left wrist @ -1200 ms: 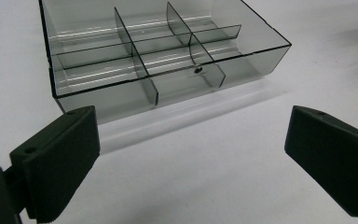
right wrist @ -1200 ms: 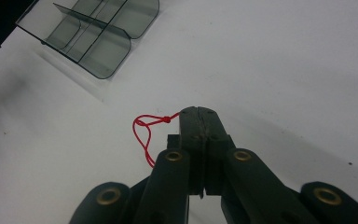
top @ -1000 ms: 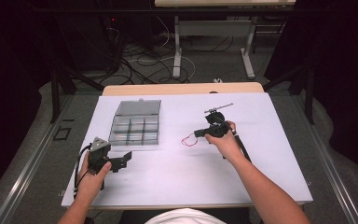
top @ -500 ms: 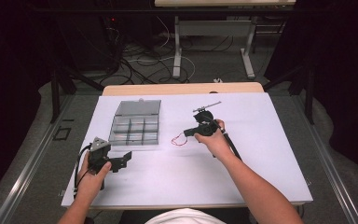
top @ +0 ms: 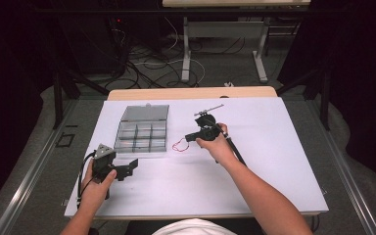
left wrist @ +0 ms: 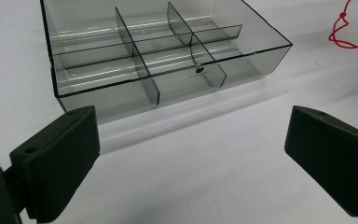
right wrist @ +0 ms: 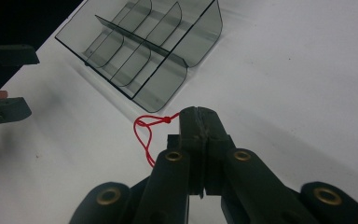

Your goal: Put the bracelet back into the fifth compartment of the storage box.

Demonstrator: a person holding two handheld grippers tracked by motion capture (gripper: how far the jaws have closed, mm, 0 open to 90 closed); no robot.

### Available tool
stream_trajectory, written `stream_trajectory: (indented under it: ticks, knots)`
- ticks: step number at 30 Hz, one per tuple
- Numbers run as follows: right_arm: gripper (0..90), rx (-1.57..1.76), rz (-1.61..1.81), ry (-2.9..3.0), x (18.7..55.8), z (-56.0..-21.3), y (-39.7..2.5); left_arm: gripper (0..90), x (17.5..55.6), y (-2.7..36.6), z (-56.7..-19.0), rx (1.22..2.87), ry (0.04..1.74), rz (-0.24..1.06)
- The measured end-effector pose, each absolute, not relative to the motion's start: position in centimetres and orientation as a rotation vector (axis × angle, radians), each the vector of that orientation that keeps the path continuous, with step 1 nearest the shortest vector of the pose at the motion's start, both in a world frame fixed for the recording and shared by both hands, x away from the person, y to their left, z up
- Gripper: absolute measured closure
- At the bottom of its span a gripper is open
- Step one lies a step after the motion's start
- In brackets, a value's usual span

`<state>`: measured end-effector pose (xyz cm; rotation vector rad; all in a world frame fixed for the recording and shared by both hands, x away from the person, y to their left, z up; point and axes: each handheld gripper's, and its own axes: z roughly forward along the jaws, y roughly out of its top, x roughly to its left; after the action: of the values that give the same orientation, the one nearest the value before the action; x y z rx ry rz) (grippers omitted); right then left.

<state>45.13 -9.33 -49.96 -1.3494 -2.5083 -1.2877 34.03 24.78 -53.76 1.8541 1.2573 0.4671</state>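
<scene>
High view, from left to right: the person's left hand (top: 95, 188) grips the left claw (top: 129, 166) low over the near left part of the white tabletop (top: 274, 161), pointing toward the middle. Its jaws stand spread wide with nothing between them; in the left gripper view they rise at the two bottom corners with bare white surface in the gap. Just beyond it lies a clear plastic organiser box (top: 142, 128) with its lid open flat toward the far edge, and thin dividers split the tray into small compartments. In the left gripper view the box (left wrist: 168, 56) lies straight ahead of the jaws and apart from them, and its compartments look empty.

Right of the box, near the tabletop's middle, a thin red string (top: 178, 145) lies in loops on the white surface, close to the box's near right corner without touching it. The right claw (top: 190, 137), held in the right hand (top: 215, 147), has its tips at the string. In the right gripper view the jaws are pressed together, and the knotted end of the string (right wrist: 147, 130) meets their tip, pinched there as far as can be seen, while the loops trail to the left.
</scene>
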Motion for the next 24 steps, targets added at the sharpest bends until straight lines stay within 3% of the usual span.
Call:
stream_trajectory:
  ticks: [24]
  knots:
    - [90.0, -1.314, -1.311, -2.488, 45.9, -49.2, -6.4, 3.3, 33.9, 25.0, -53.7, 1.852, 1.264, 0.469]
